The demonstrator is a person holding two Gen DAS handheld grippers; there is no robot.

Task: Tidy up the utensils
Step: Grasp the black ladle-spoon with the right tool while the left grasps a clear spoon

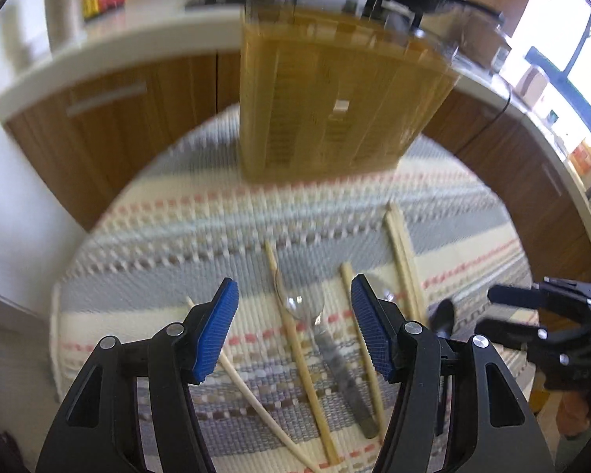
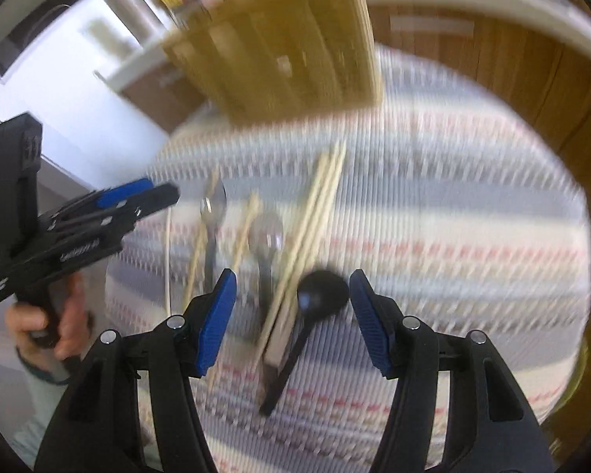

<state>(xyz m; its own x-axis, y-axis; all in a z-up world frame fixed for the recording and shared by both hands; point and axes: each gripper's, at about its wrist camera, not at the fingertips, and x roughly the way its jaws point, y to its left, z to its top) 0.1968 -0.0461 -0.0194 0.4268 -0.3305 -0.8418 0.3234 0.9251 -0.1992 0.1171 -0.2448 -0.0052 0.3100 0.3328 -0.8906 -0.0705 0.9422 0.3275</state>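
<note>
Utensils lie on a round table under a striped woven cloth (image 1: 216,236). In the left wrist view my left gripper (image 1: 294,329) is open above a clear spoon (image 1: 327,339) and several wooden chopsticks (image 1: 303,358), with a chopstick pair (image 1: 404,260) to the right. An amber plastic utensil holder (image 1: 335,98) stands at the table's far side. In the right wrist view my right gripper (image 2: 291,317) is open over a black spoon (image 2: 319,295), with chopsticks (image 2: 315,205), a clear spoon (image 2: 266,236) and a metal spoon (image 2: 212,213) beyond. The holder (image 2: 287,51) is behind them.
The right gripper (image 1: 532,315) shows at the right edge of the left wrist view; the left gripper (image 2: 138,197) and the hand holding it show at left in the right wrist view. Wooden cabinets (image 1: 118,126) and a white counter (image 1: 98,51) curve behind the table. Both views are motion-blurred.
</note>
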